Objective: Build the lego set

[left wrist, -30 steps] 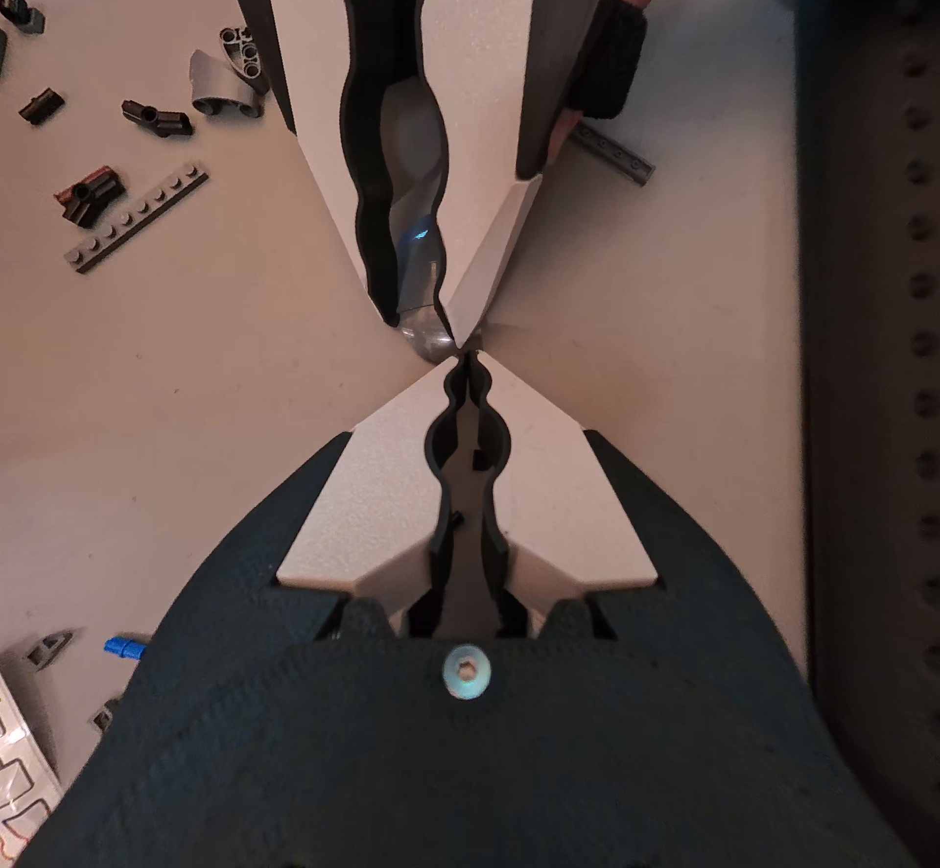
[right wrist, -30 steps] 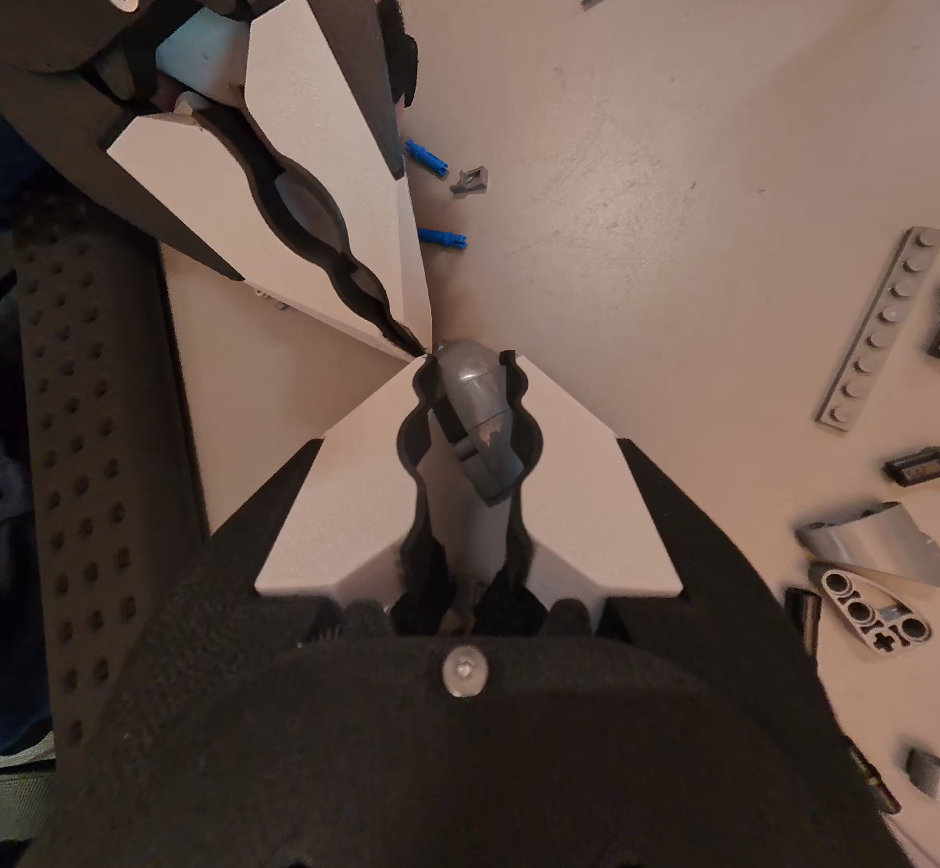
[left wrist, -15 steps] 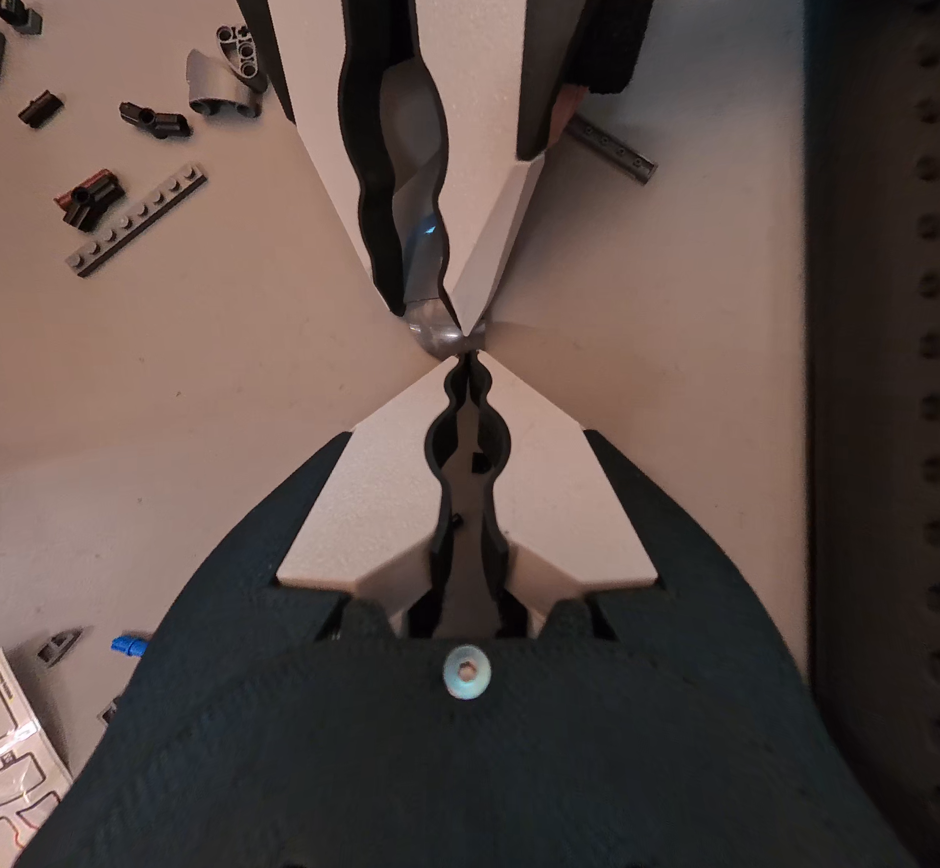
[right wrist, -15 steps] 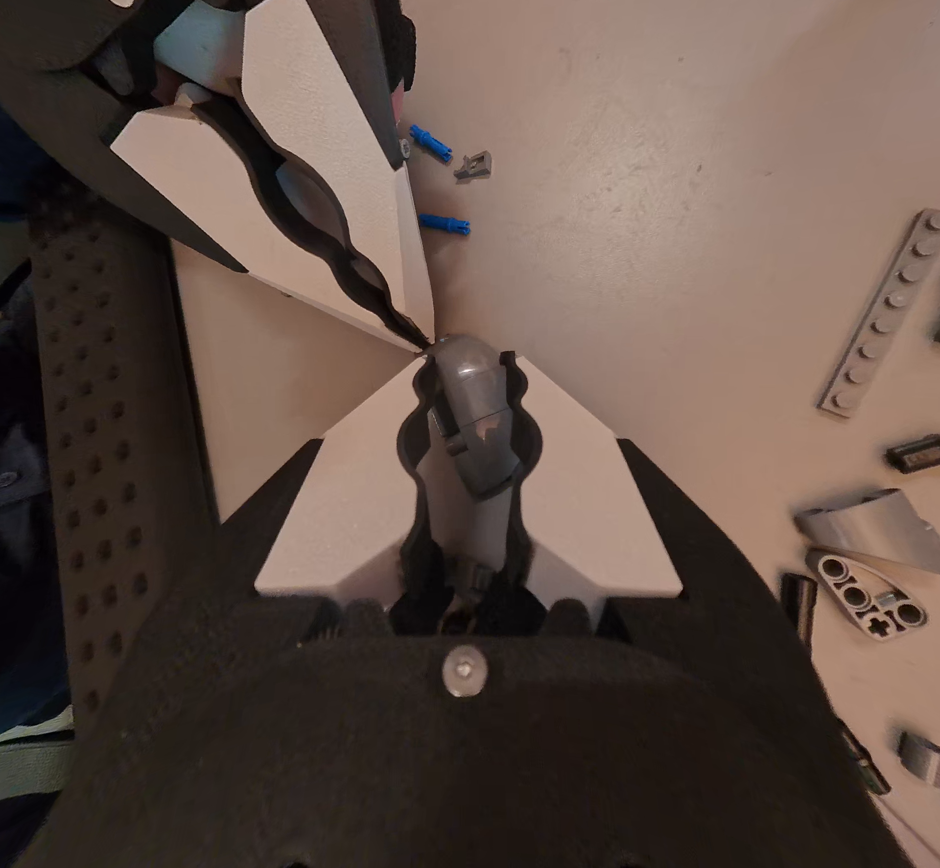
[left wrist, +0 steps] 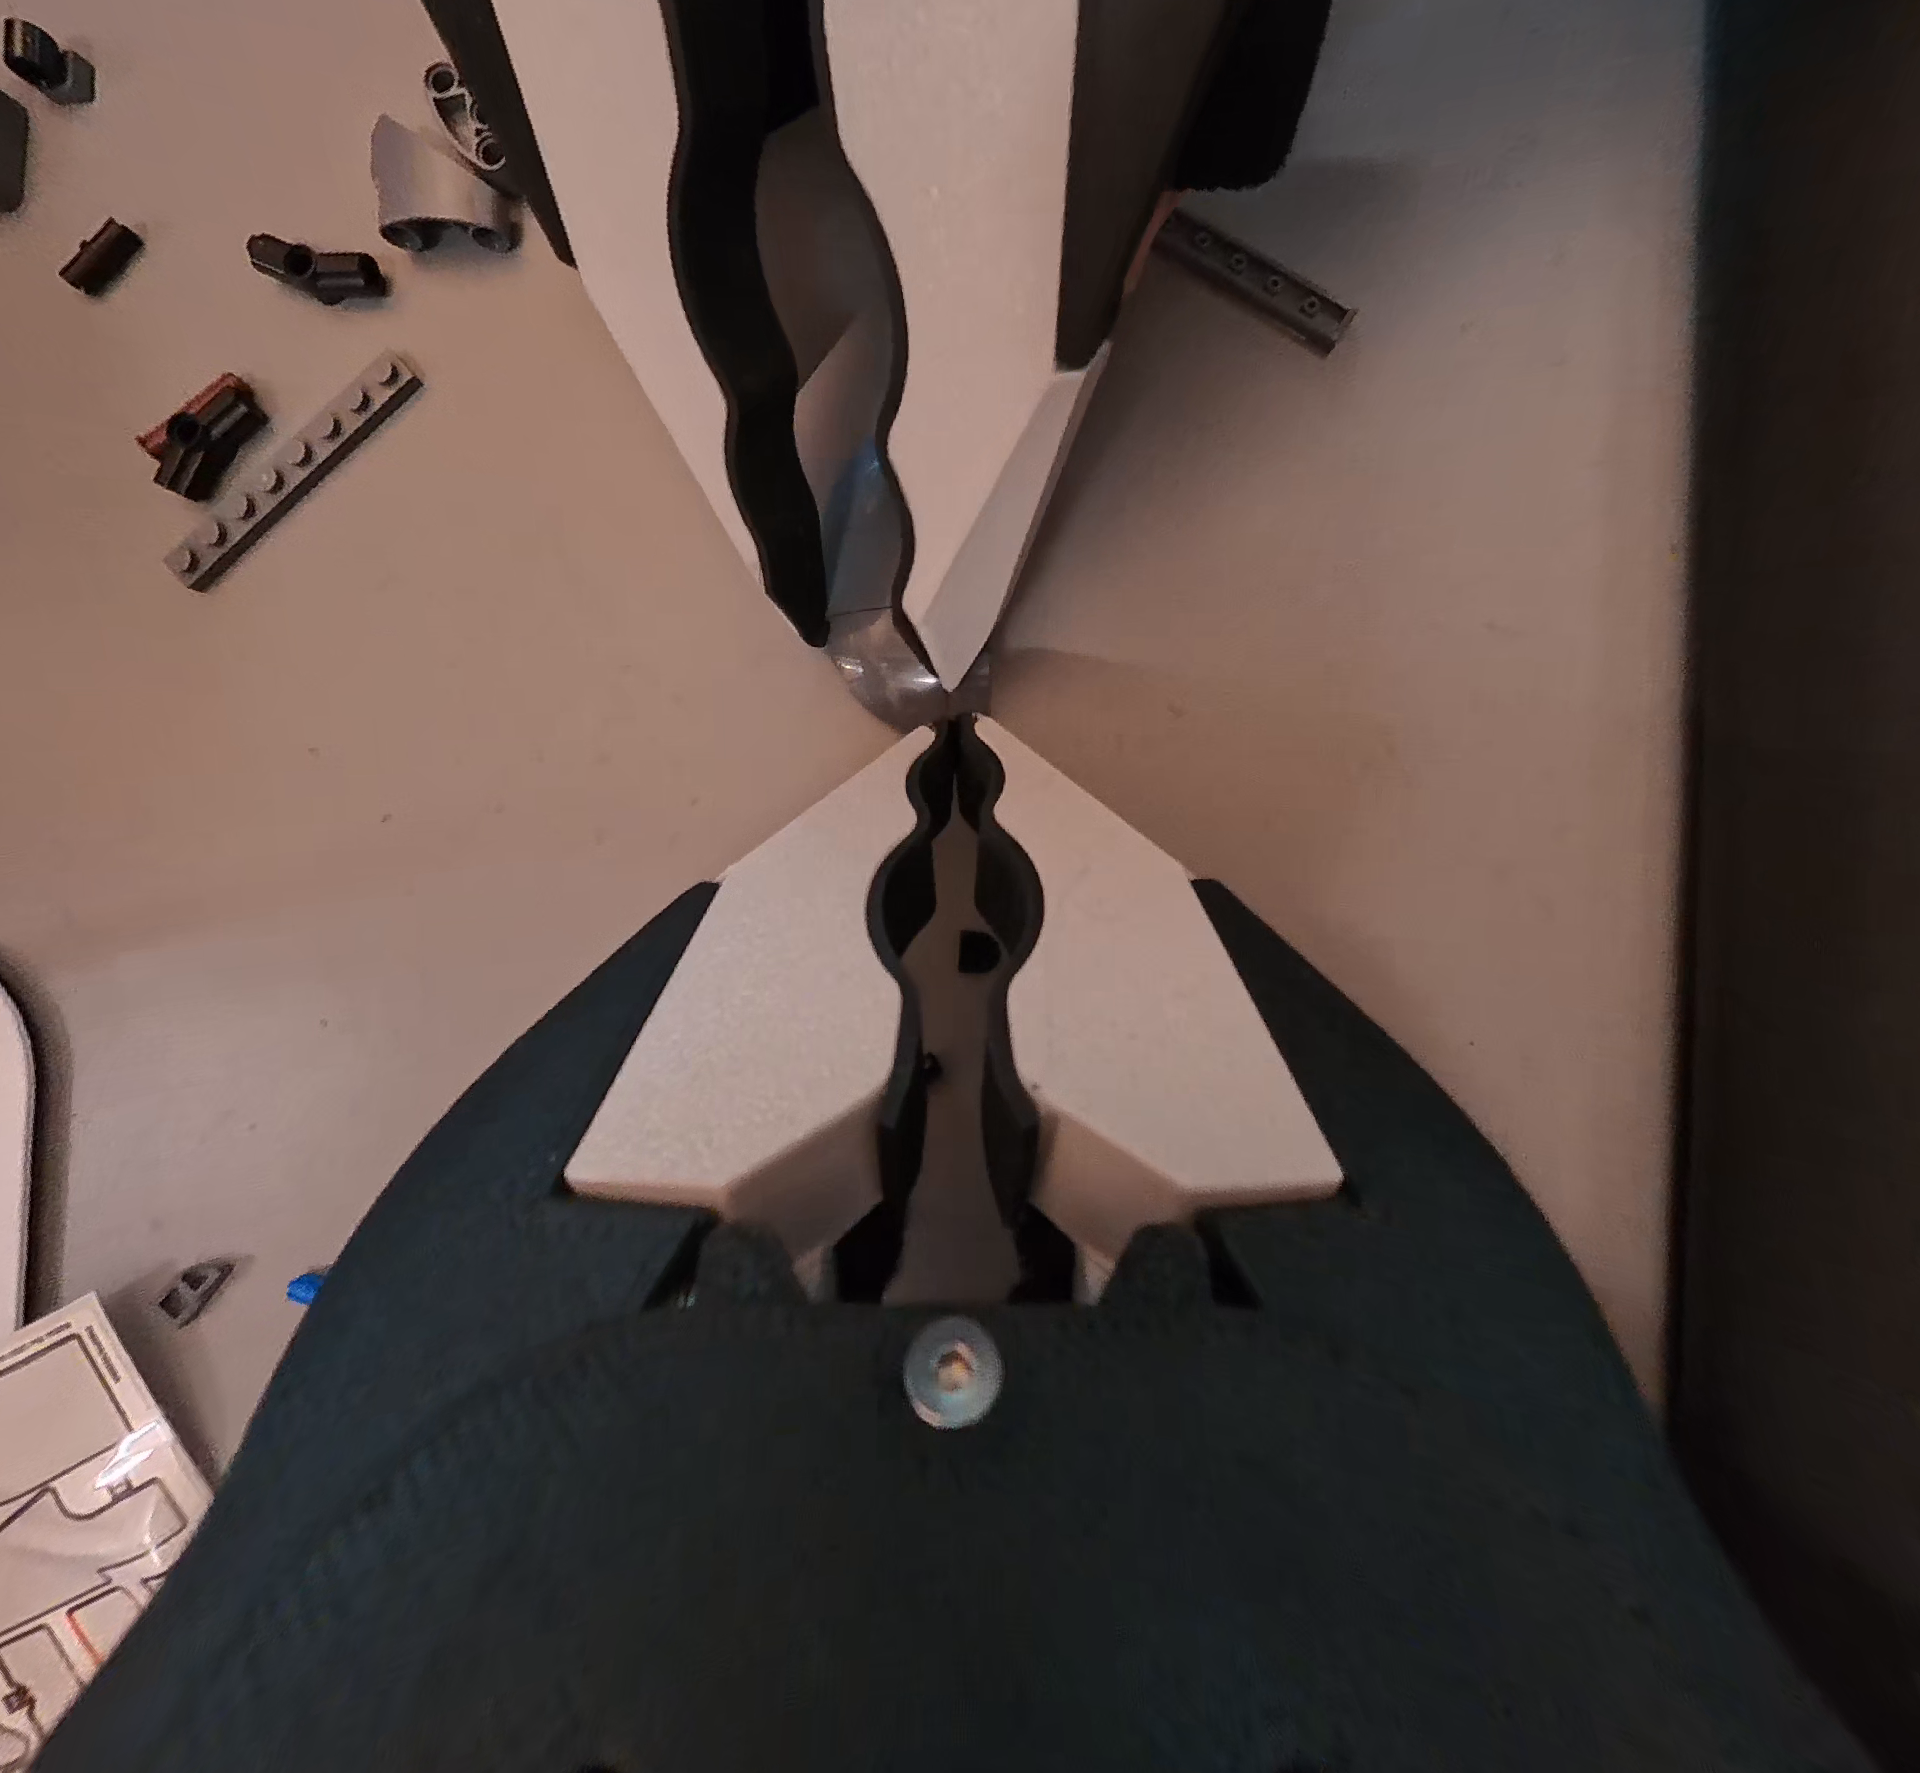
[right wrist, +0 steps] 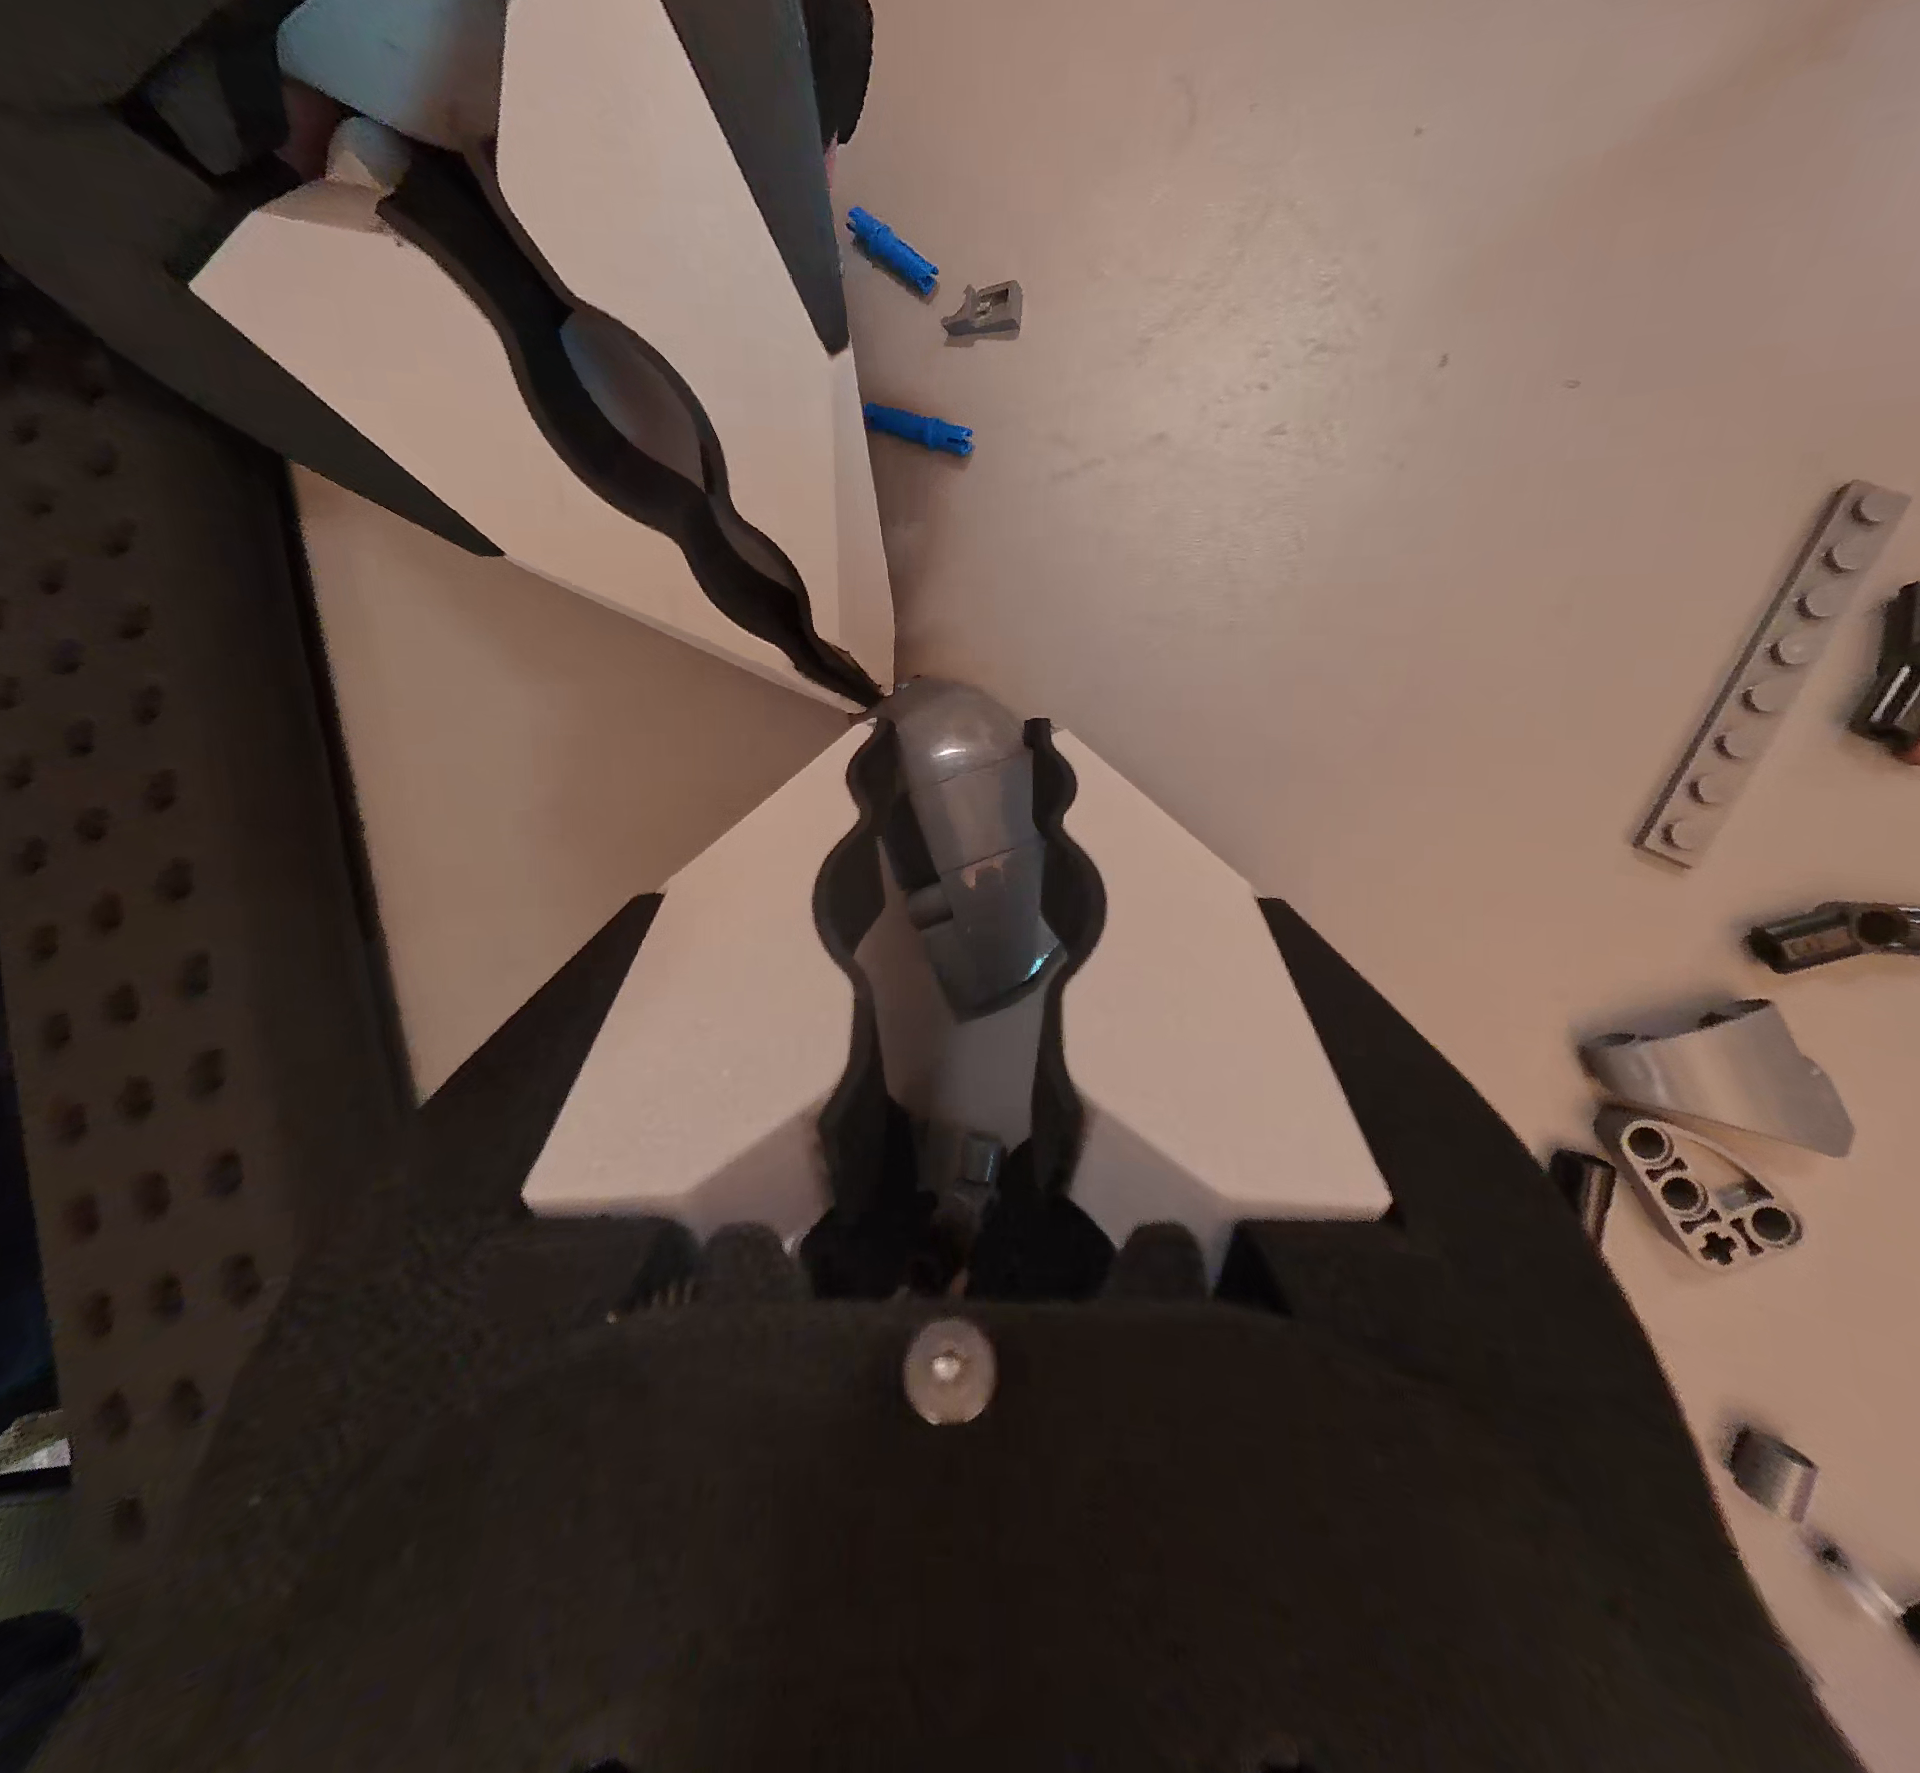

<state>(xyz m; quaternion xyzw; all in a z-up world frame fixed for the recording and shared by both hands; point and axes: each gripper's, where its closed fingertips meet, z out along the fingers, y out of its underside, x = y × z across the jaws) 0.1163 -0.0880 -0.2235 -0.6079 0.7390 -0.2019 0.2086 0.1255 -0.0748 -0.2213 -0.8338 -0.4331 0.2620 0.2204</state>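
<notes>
— Grippers, where are they?

— Tip to tip over the table (right wrist: 1351,289). My right gripper (right wrist: 951,736) is clamped on the dark grey lego piece (right wrist: 966,850), rounded end poking past the tips. My left gripper (left wrist: 954,736) is pinched closed, its tips touching that rounded end (left wrist: 883,679); can't tell if anything's between them.

— Room around the piece?

— Bare tabletop right by it. Blue pins (right wrist: 920,430) beyond, long grey plate (right wrist: 1766,674) and curved panel (right wrist: 1725,1069) well to its right. Dark perforated edge (right wrist: 114,892) runs along the left, near.
</notes>
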